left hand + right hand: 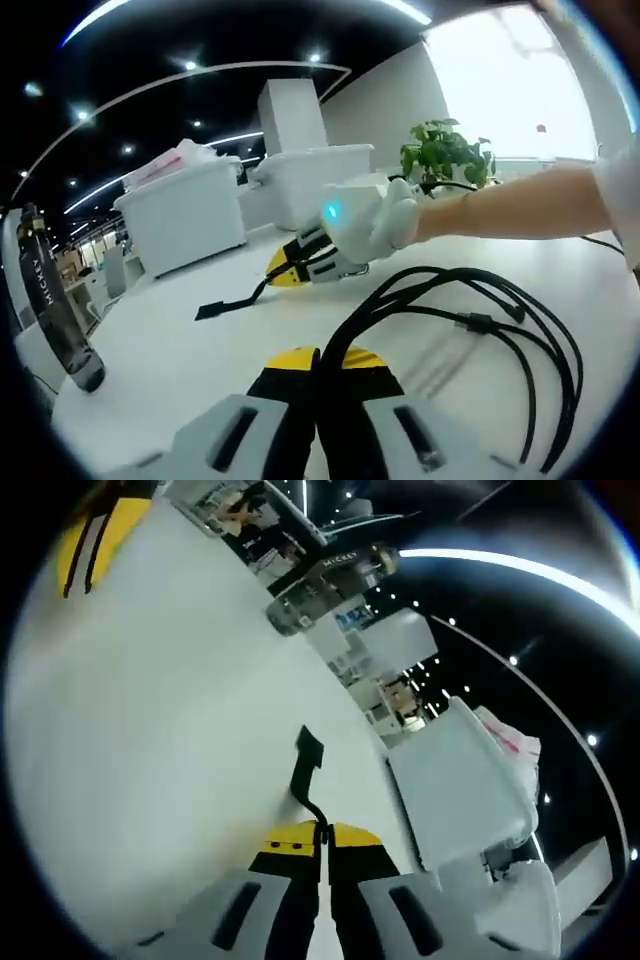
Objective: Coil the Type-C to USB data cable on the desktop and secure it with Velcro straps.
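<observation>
Strapping step: cable coiled, strap in hand

Left gripper (318, 372) has its fingers closed on the coiled cable (470, 325), loops lying on the bench (170, 350). Right gripper (322, 852) pinches the black strap (305, 770) nearby. Next, I judge, the strap must wrap the bundle. Left gripper view shows the coil; right gripper view shows the strap's flat end and a dark bottle (325, 580).

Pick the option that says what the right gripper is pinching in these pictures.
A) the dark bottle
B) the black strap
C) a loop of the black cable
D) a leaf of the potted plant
B: in the right gripper view the right gripper has its jaws closed on the black strap, whose free end trails over the white desk.
</observation>
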A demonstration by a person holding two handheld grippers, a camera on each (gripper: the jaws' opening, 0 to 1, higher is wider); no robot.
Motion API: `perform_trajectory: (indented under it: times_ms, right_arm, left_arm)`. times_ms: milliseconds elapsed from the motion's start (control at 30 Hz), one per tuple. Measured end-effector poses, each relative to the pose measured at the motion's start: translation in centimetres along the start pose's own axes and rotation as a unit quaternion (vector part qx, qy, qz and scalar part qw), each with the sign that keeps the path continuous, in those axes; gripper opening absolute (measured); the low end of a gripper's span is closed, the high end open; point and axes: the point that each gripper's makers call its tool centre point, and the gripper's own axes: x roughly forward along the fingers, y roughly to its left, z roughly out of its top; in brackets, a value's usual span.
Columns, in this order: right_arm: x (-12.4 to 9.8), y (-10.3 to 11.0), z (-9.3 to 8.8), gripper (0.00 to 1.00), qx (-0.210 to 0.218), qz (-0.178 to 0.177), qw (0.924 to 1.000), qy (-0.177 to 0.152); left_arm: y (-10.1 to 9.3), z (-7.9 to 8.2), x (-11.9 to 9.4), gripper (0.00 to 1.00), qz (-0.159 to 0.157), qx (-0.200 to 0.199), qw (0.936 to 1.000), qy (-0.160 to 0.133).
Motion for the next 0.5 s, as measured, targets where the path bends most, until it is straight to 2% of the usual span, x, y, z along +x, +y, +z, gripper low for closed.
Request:
perform_trajectory:
  times_ms: [67,100,133,167,233,333,367,433,500]
  right_arm:
    - [-0.7,0.2,-0.3,0.02,-0.007,0.006,0.9999,0.011]
    - [-1.3,0.3,-0.7,0.02,-0.035,0.011,0.999,0.024]
    - [-2.0,0.1,-1.1,0.02,-0.053,0.01,0.9977,0.041]
    - [-3.0,-0.2,-1.8,0.02,-0.044,0.004,0.9975,0.056]
    - [-4.8,-0.4,-2.4,0.02,-0.01,0.0,0.9981,0.061]
    - [-9.2,-0.9,-4.6,0.02,0.053,-0.024,0.9942,0.09]
    - [-11.5,-1.0,-5.1,0.02,0.083,-0.035,0.9912,0.097]
    - [-14.7,-0.7,-5.8,0.02,0.146,-0.045,0.9829,0.103]
    - [-18.4,0.1,-6.7,0.01,0.219,-0.052,0.9675,0.115]
  left_arm:
    - [0.0,0.0,0.0,0.07,-0.002,-0.006,1.0,-0.001]
    - [0.0,0.0,0.1,0.07,-0.004,-0.011,0.9999,-0.003]
    - [-0.4,0.1,0.2,0.07,-0.013,-0.031,0.9994,-0.007]
    - [-0.8,0.1,0.3,0.07,-0.027,-0.058,0.9979,-0.01]
    - [-1.4,0.1,0.3,0.07,-0.051,-0.098,0.9938,-0.015]
    - [-1.7,0.3,0.3,0.07,-0.053,-0.096,0.9938,-0.018]
    - [-2.0,0.3,0.4,0.07,-0.056,-0.091,0.9942,-0.016]
    - [-2.5,0.3,0.6,0.07,-0.062,-0.074,0.9952,-0.013]
    - [-3.3,0.4,1.0,0.07,-0.082,-0.073,0.9939,-0.013]
